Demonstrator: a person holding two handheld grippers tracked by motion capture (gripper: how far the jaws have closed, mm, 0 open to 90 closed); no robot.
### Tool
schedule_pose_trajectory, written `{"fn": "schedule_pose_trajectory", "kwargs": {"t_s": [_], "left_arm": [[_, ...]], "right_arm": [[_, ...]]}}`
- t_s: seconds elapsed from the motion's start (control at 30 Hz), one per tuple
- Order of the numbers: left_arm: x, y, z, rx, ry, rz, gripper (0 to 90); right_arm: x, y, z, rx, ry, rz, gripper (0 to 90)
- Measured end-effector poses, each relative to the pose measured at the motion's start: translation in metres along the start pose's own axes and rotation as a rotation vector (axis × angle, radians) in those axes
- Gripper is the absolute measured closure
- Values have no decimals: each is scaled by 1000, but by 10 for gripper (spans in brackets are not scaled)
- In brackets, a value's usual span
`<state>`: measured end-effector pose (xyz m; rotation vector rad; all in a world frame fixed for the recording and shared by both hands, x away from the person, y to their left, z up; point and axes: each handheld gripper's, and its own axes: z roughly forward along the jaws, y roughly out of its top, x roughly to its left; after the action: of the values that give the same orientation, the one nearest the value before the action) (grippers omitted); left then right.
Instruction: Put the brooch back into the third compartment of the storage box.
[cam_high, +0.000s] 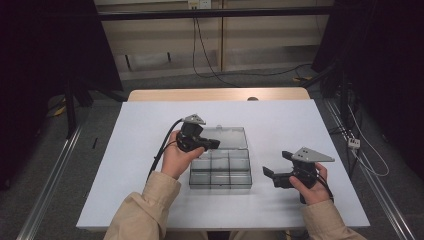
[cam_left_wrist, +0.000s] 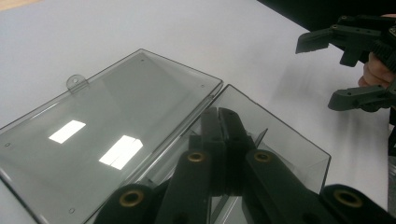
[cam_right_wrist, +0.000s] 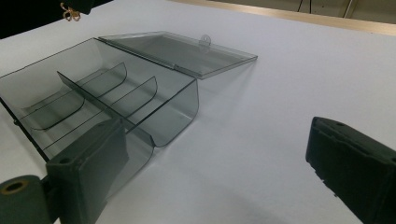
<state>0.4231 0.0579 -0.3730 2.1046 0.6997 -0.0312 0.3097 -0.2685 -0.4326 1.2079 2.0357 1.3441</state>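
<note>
A clear grey compartment box (cam_high: 220, 185) stands open in the middle of the white table (cam_high: 150, 125), its lid (cam_high: 227, 136) folded flat behind it. The dividers (cam_right_wrist: 107, 93) show bare compartments. My left gripper (cam_high: 214, 144) hovers over the box's rear left part, its jaws shut with nothing between them. In the left gripper view the tips (cam_left_wrist: 219, 114) sit above the hinge line between the lid (cam_left_wrist: 116, 121) and the box (cam_left_wrist: 280, 135). My right gripper (cam_high: 276, 163) is open just right of the box, facing it, with nothing between its fingers (cam_right_wrist: 88, 168). It also appears as the open gripper (cam_left_wrist: 320, 74) farther off.
A wooden strip (cam_high: 215, 94) runs along the table's far edge. Cables (cam_high: 205, 60) lie on the floor beyond it. Metal rails (cam_high: 50, 175) flank the table, with dark curtains at both sides. Bare table surface lies to the box's left, right and back.
</note>
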Motion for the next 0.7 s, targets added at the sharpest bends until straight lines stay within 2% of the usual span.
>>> {"fn": "schedule_pose_trajectory", "kwargs": {"t_s": [0.7], "left_arm": [[1,3,16,-9,3,-10,900]], "right_arm": [[-1,0,0,-1,-2,-3,51]]}}
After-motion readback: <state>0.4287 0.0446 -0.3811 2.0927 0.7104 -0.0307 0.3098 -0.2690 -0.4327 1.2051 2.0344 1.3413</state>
